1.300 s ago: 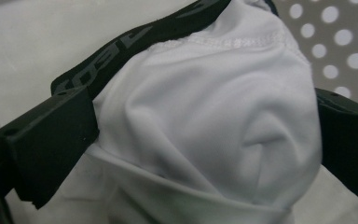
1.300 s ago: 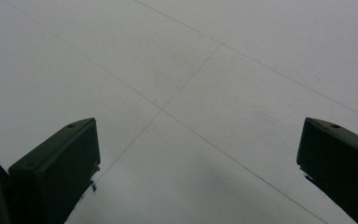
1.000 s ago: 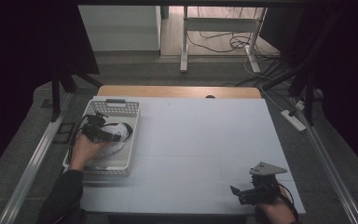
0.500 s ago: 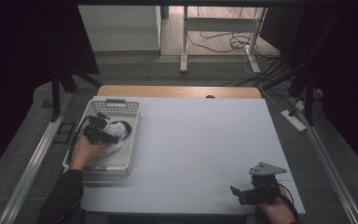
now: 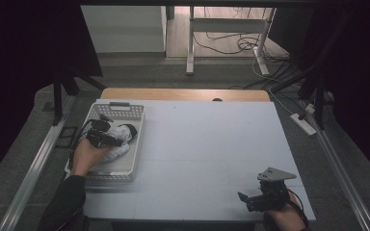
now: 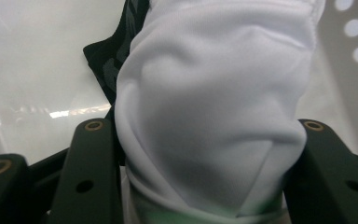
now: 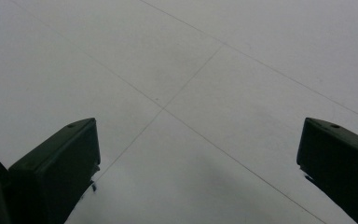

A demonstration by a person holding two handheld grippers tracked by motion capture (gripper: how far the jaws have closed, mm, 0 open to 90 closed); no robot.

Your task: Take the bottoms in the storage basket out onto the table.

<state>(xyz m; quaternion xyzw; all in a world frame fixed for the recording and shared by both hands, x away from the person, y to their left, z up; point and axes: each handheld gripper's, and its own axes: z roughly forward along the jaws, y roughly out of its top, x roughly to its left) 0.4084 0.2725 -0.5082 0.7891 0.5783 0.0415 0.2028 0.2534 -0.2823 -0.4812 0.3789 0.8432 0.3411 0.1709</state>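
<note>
A white cloth [image 5: 120, 134] lies bunched in a white perforated basket [image 5: 120, 107] at the table's left side, with a dark patterned cloth [image 5: 132, 129] beside it. My left gripper [image 5: 107, 138] reaches into the basket. In the left gripper view the white cloth [image 6: 214, 102] is squeezed between the two jaws of the left gripper [image 6: 203, 126], and the dark cloth [image 6: 109, 60] peeks out behind it. My right gripper [image 5: 250, 199] rests near the table's front right corner. In the right gripper view the right gripper [image 7: 199, 123] stands open over bare table.
The white table [image 5: 212, 144] stretches between the basket and the right hand. A wooden strip [image 5: 183, 94] runs along its far edge. Metal rails flank the table, and cables lie on the floor beyond.
The left hand has shifted slightly inside the basket, and the white cloth has bunched up at the gripper. The right gripper has stayed put.
</note>
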